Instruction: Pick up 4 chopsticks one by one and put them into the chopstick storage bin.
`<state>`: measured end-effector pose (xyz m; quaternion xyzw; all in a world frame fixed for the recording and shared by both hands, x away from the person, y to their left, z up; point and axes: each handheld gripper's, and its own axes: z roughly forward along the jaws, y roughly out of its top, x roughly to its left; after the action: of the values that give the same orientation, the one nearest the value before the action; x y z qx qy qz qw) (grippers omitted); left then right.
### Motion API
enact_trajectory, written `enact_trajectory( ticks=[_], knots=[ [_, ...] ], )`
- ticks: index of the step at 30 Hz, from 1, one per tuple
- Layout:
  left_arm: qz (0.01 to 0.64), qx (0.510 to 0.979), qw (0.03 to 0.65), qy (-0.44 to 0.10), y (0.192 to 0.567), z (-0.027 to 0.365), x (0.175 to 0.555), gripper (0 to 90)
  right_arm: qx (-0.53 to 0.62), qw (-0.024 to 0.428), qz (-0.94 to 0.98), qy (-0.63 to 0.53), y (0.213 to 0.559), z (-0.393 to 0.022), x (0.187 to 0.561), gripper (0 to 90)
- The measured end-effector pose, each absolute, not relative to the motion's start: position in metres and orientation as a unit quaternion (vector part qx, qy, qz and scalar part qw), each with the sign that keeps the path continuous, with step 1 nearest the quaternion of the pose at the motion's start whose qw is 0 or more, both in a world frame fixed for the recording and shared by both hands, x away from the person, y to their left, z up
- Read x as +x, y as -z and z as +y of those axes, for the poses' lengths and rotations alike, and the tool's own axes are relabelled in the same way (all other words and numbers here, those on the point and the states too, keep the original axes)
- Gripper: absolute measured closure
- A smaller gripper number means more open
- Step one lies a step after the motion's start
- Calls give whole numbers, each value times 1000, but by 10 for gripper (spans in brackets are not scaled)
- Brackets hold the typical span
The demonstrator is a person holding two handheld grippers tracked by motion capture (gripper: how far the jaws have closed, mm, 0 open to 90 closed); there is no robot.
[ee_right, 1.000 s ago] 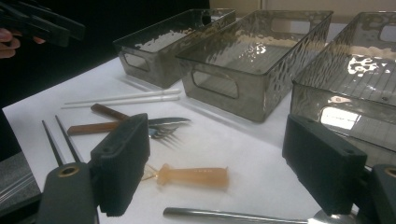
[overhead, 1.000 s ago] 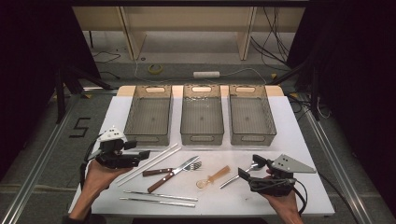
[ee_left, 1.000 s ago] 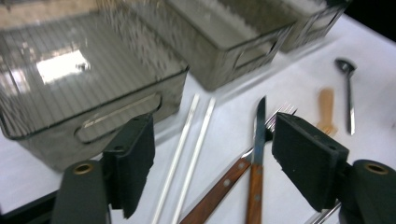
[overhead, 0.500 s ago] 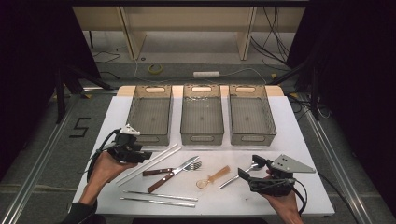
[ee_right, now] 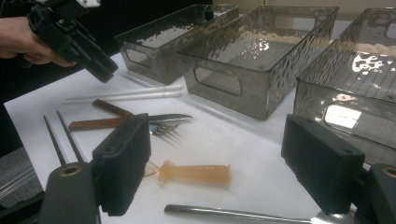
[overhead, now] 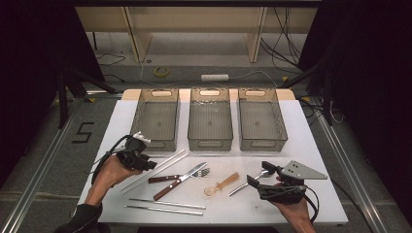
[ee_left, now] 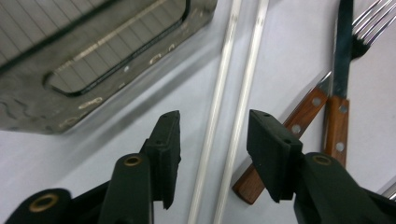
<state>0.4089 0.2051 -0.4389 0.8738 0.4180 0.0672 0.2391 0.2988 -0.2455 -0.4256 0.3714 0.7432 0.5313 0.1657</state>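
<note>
My left gripper [overhead: 148, 165] hangs low over a pair of pale chopsticks [overhead: 165, 165] that lie slantwise in front of the left bin [overhead: 156, 118]. In the left gripper view both chopsticks [ee_left: 246, 93] run between the black pads [ee_left: 166, 149], which have just been closing and do not touch them. My right gripper [overhead: 257, 174] rests open near the table's front right. It points at an amber plastic spoon [ee_right: 194, 173] and a metal spoon [ee_right: 243, 215], and nothing is between its jaws.
A wood-handled knife [overhead: 177, 183] and fork [overhead: 175, 177] lie crossed mid-table, just right of the chopsticks. Two metal chopsticks [overhead: 165, 206] lie near the front edge. A middle bin [overhead: 210, 121] and a right bin [overhead: 261, 121] stand behind, side by side.
My left gripper has moved right and down onto the pale chopsticks, and its jaws have narrowed around them. The right hand has stayed put.
</note>
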Motion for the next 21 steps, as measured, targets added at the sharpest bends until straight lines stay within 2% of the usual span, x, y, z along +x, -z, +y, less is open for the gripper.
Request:
enact_trajectory(
  ticks=[13,21],
  knots=[
    [392,894,210,-52,451,202,414,680,371,161,744,-533,425,-246,298,249],
    [379,902,203,-50,455,199,417,728,370,158,746,-531,425,-245,299,249]
  ],
)
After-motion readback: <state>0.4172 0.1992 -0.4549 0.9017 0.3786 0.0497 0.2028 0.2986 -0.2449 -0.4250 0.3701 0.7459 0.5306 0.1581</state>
